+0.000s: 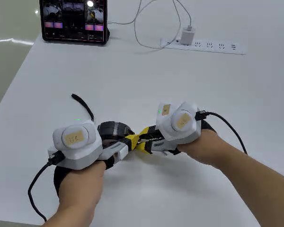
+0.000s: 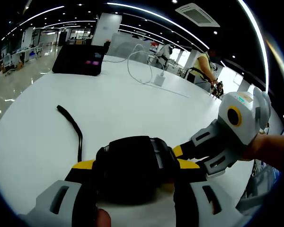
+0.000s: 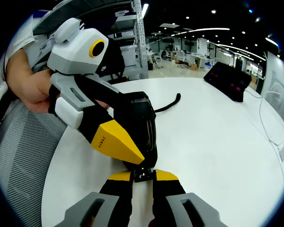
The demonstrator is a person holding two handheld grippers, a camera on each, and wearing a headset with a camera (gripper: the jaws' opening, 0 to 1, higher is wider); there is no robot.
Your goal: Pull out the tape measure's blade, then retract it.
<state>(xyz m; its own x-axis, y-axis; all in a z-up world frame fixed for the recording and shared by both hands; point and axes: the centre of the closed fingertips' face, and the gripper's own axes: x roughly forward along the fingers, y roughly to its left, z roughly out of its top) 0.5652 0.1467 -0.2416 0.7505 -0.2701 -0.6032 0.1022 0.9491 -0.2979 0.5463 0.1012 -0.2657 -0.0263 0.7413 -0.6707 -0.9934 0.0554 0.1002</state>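
White desk (image 1: 180,85) runs across the head view, with a dark tablet (image 1: 75,21) standing lit at its far edge. A white power strip (image 1: 208,46) lies to the right of the tablet, carrying a plugged-in charger (image 1: 187,34) and a loop of white cable.

Near the front edge, the two grippers meet tip to tip. The left gripper (image 1: 125,143) has its jaws closed around the black tape measure (image 2: 132,165), one yellow-tipped jaw on each side of the case. The case sits low over the desk, though I cannot tell whether it touches. Its black wrist strap (image 1: 83,106) trails away on the surface behind it.

The right gripper (image 3: 143,177) comes in from the opposite side. Its jaws are drawn narrow and pinch the blade tip (image 3: 142,174), a small dark tab right at the mouth of the case. Hardly any blade shows between the tab and the case.

A hand backs each gripper, and black cables run off both grippers toward the person.
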